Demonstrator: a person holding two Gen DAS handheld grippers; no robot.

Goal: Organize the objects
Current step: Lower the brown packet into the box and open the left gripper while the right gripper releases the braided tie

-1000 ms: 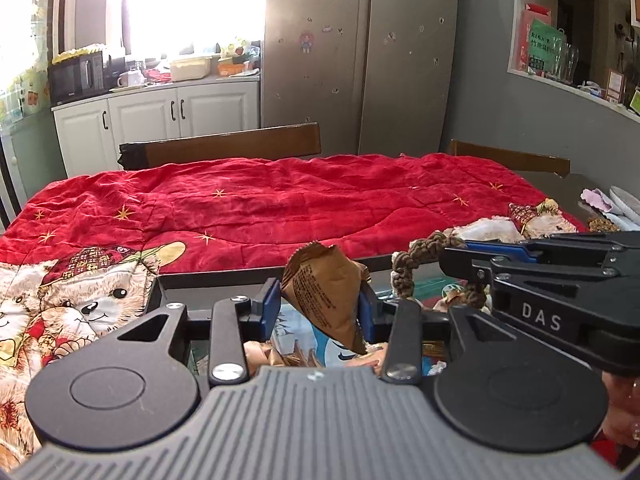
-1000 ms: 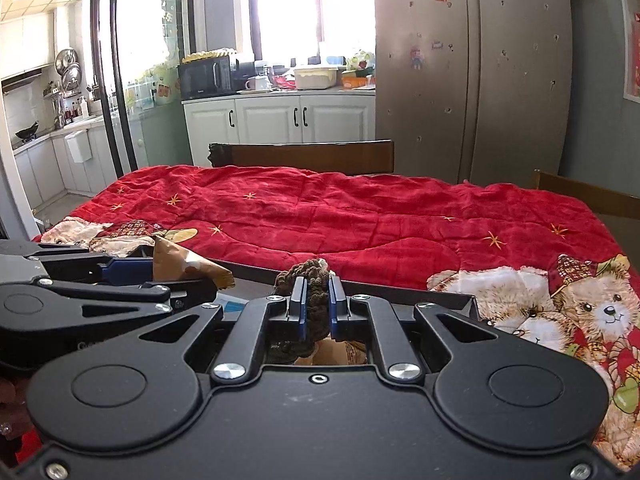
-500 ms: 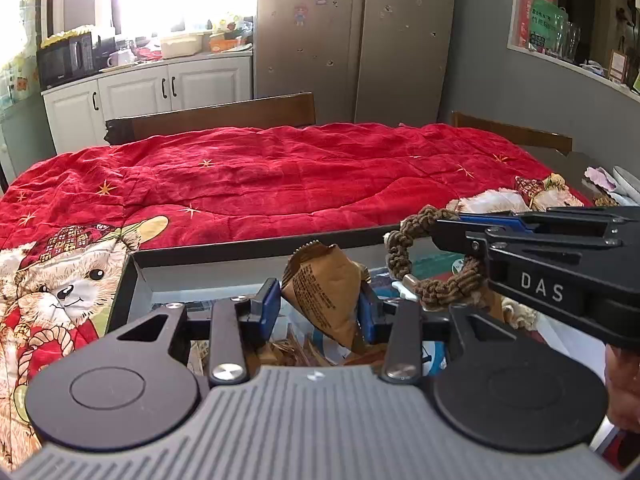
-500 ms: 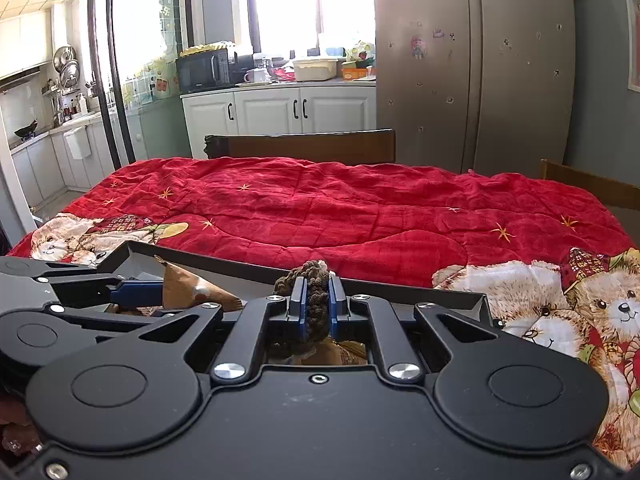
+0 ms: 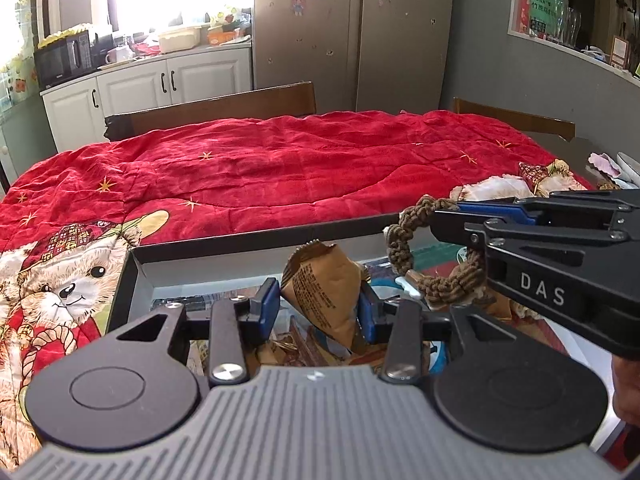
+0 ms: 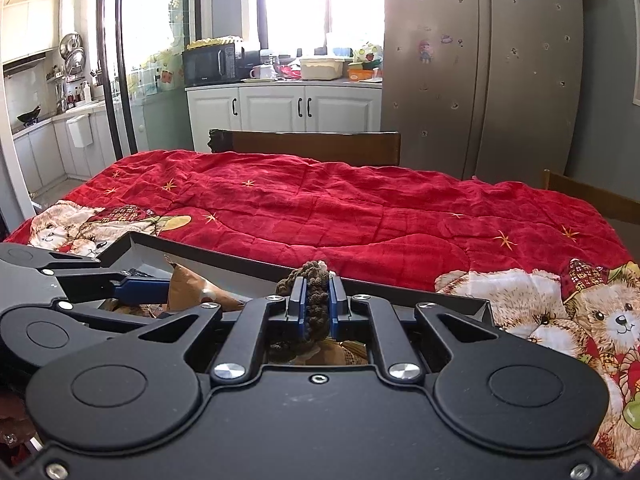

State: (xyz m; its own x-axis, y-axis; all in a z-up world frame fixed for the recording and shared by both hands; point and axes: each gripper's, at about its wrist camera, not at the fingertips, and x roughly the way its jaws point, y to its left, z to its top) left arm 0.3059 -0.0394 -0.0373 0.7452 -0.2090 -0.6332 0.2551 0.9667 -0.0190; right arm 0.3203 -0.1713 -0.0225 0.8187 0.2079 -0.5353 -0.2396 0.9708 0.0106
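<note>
My left gripper (image 5: pixel 318 300) is shut on a crumpled brown snack packet (image 5: pixel 320 280), which stands tilted between the blue pads above a black tray (image 5: pixel 256 240). The right gripper (image 5: pixel 440 216) reaches in from the right of the left wrist view. It is shut on a brown braided rope ring (image 5: pixel 404 248) that hangs from its tips over the tray's right half. In the right wrist view the rope ring (image 6: pixel 316 304) is pinched between the nearly closed pads of the right gripper (image 6: pixel 317 300). The left gripper (image 6: pixel 160 286) with the packet (image 6: pixel 192 288) is at the left, over the tray (image 6: pixel 240 260).
The tray holds several packets and wrappers, partly hidden by the grippers. It sits on a red quilt (image 5: pixel 280 168) with teddy-bear prints. Wooden chairs (image 5: pixel 216 108) stand at the table's far side. Behind them are a fridge and white cabinets. A hand (image 5: pixel 628 392) shows at the lower right.
Both views have tipped downward, so more of the tray's inside and far rim shows. The rope ring now hangs more fully in the left wrist view. Both grips are unchanged.
</note>
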